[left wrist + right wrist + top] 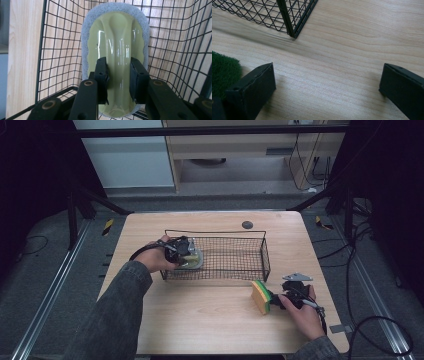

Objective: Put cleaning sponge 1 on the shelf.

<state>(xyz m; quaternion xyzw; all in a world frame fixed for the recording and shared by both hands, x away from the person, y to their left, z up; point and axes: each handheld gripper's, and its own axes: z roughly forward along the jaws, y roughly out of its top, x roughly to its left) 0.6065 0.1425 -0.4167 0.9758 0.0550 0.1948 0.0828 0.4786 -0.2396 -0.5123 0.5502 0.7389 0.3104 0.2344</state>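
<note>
1. right tongs (278,300) near table edge, jaws wide apart, holding nothing; bare wood between them in right gripper view
2. sponge (260,296) just beside right tongs, standing on edge on table (210,330); yellow foam with green scour face, looks soft and light, should squash, so pinch across the flat faces
3. left tongs (118,80) closed on the raised ridge of the scrubber (116,32), inside left end of wire basket (265,251)
4. scrubber: glossy olive plastic back probably slick, grey pad rim soft; the ridge is the good hold
5. basket thin wire, likely light, may slide if bumped
6. pale wood table, smooth; dark floor, black frames and cables beyond, cabinet at back
</note>
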